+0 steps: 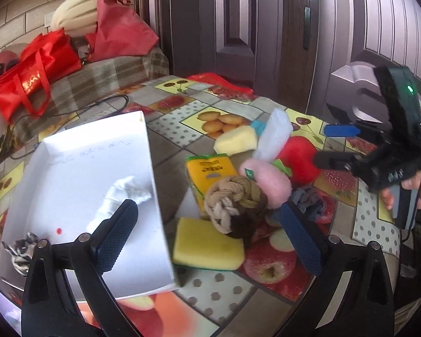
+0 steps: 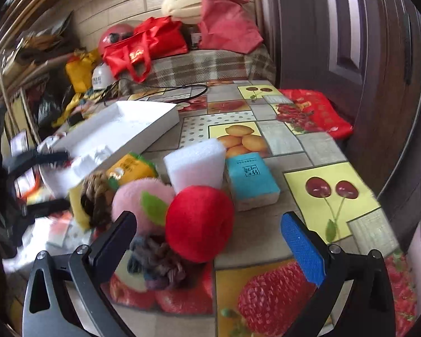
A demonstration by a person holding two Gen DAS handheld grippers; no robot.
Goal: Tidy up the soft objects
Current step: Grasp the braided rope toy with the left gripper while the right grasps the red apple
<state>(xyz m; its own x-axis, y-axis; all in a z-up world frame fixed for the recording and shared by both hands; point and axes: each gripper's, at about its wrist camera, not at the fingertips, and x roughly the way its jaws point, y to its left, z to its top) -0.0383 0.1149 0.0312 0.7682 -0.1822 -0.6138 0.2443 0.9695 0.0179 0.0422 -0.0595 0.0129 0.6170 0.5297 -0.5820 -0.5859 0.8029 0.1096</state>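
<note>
Left wrist view shows the left gripper (image 1: 207, 230) wide and empty beside the white tray (image 1: 78, 168), ready to collect the yellow sponge (image 1: 207, 244); the right gripper (image 2: 210, 241) gapes empty too

We see a glossy printed oilcloth on the worktop (image 2: 308, 151). Red apple toy (image 2: 200, 223) and pink peach toy (image 2: 139, 196): fuzzy plush. Yellow sponge (image 1: 207, 245): porous foam. Braided rope knot (image 1: 233, 205): coarse cotton. White tray (image 1: 78, 168): smooth, matt. Claw pads (image 2: 303, 248): knurled rubber.
</note>
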